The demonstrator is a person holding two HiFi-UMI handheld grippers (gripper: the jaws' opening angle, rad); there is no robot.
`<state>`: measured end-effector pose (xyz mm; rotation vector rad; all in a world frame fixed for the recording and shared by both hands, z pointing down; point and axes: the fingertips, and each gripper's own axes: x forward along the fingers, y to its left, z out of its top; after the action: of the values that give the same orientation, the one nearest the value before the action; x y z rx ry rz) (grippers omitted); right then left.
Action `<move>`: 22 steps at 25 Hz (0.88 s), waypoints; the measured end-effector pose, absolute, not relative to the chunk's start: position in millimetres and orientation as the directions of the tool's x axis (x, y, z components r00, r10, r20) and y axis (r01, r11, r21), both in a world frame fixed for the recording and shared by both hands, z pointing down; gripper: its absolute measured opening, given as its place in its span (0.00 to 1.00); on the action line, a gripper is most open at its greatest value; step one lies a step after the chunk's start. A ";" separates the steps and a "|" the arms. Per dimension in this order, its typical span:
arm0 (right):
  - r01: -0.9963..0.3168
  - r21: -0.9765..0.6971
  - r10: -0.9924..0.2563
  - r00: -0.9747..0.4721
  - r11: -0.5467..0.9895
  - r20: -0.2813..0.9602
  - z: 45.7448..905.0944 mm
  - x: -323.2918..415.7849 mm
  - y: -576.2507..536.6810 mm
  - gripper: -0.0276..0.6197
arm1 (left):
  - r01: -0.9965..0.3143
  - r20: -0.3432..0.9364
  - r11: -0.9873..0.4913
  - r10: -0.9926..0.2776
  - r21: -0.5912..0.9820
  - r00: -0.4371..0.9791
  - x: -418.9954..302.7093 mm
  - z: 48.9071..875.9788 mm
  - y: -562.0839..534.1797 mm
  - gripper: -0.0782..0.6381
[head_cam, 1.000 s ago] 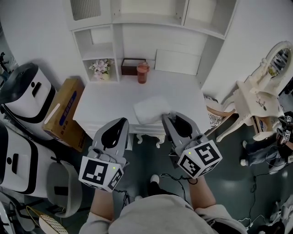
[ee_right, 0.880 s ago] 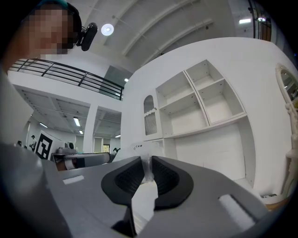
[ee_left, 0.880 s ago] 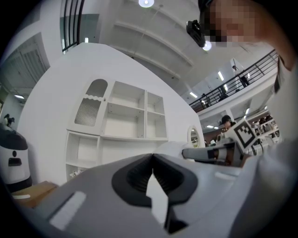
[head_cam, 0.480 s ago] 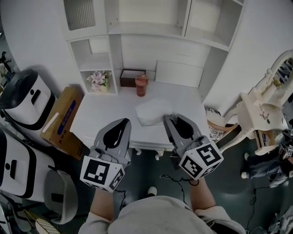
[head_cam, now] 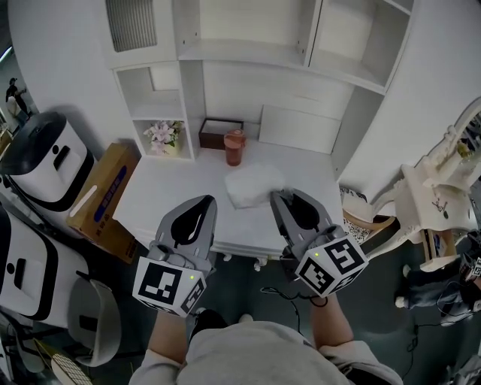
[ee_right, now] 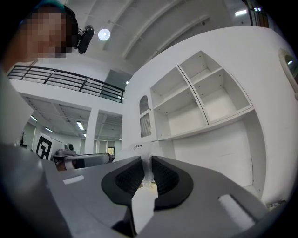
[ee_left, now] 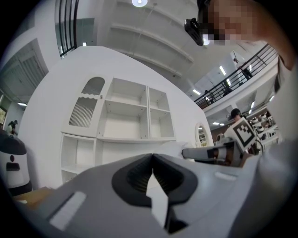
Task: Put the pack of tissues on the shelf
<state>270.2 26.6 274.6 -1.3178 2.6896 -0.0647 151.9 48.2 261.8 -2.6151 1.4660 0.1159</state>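
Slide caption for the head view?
Right gripper pinches the pack of tissues over the desk, facing the shelf; left gripper shut, empty.

White pack of tissues (head_cam: pixel 252 186) is pinched by its wrapper edge.

Pink cup (head_cam: pixel 234 146), flowers (head_cam: pixel 163 135), cardboard box (head_cam: pixel 105 197)

Open shelf bays (head_cam: pixel 240 22), cup (head_cam: pixel 234 145) and box (head_cam: pixel 218 132) below
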 end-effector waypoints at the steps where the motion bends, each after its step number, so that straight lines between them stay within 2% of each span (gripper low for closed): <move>1: -0.782 -0.103 -0.788 -0.605 0.615 -0.111 274.4 270.5 23.4 0.12 | -0.854 -0.138 -0.514 -0.843 -0.082 0.520 151.7 260.9 45.7 0.11; 22: -0.813 -0.122 -0.822 -0.559 0.569 -0.106 269.1 204.0 -63.8 0.12 | -0.831 -0.119 -0.552 -0.823 -0.065 0.556 80.9 259.9 -47.1 0.11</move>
<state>204.0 -63.8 269.1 -1.3896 2.6468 -0.0884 80.9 -47.1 259.9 -2.6693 1.4245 0.1129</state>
